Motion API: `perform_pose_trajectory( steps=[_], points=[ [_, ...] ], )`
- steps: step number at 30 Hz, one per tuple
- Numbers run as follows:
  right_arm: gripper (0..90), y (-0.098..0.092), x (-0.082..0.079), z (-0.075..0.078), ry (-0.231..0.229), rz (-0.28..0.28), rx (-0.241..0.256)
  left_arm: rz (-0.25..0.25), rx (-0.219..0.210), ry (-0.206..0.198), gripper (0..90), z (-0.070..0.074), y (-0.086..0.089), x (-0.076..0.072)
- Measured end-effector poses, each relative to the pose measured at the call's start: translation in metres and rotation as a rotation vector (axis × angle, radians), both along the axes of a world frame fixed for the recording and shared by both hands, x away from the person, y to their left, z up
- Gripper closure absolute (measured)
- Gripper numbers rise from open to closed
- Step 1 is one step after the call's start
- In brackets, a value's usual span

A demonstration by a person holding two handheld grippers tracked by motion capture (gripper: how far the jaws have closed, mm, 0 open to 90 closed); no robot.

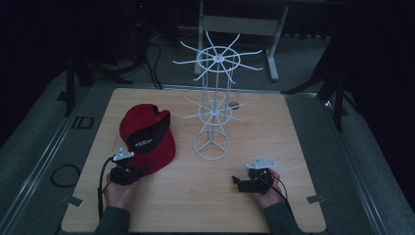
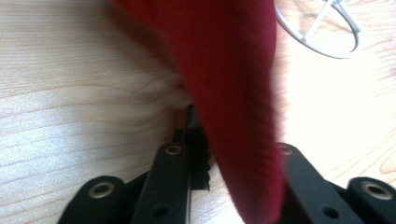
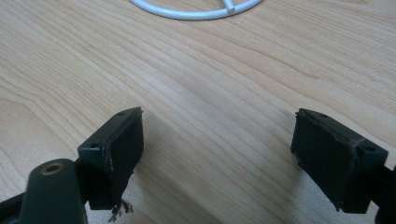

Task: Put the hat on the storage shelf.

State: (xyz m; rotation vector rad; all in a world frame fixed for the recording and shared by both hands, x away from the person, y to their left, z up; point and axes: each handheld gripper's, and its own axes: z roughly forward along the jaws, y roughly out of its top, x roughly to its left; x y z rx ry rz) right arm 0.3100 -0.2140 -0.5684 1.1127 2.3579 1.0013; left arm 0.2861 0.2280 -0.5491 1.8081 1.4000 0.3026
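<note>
High view is showing a light wooden surface (image 1: 274,142) with a white wire rack (image 1: 213,105) standing near the middle, so I'm using that rack as the reference for everything. It's got two tiers of spokes sticking out and a round ring base sitting flat on the wood.

Just to the left of the rack's base, a red cap (image 1: 147,137) with a black band and a small logo is lying on the surface, brim pointing toward the person's side. The left gripper (image 1: 128,169) is sitting at the cap's near edge, left of and nearer than the rack, with a hand wrapped around it from below. In the left gripper view the red fabric (image 2: 229,93) is running right down between the two black fingers (image 2: 170,186), and they're looking closed in tight on the brim, so it's pinching the cap. The rack's ring base (image 2: 322,32) is peeking in at the top right there.

The right gripper (image 1: 247,180) is resting to the right of the rack's base and closer to the person, well apart from the cap. In the right gripper view its fingers (image 3: 119,149) are spread wide with bare wood between them, gripping nothing, and the rack's ring (image 3: 196,11) is showing just ahead at the top.
</note>
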Motion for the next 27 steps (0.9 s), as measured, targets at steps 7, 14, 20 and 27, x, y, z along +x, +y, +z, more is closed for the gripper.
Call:
perform_pose_trajectory(
  steps=[7,14,20,27],
  points=[
    [16.9,0.0,-0.0001,0.0,0.001,0.0,0.0,-0.003,0.02,-0.027,85.7,0.001,-0.0029,-0.0029],
    [16.8,0.0,0.0,0.0,0.0,0.0,0.0,0.012,0.025,-0.044,86.1,0.0008,-0.0021,-0.0045],
    [16.9,0.0,0.0,0.0,0.0,0.0,0.0,0.027,0.0,-0.057,86.2,-0.0005,-0.0015,-0.0066],
    [16.9,0.0,0.0,0.0,0.001,0.0,0.0,0.029,0.006,-0.073,86.4,0.0015,-0.0032,-0.0073]
  ],
)
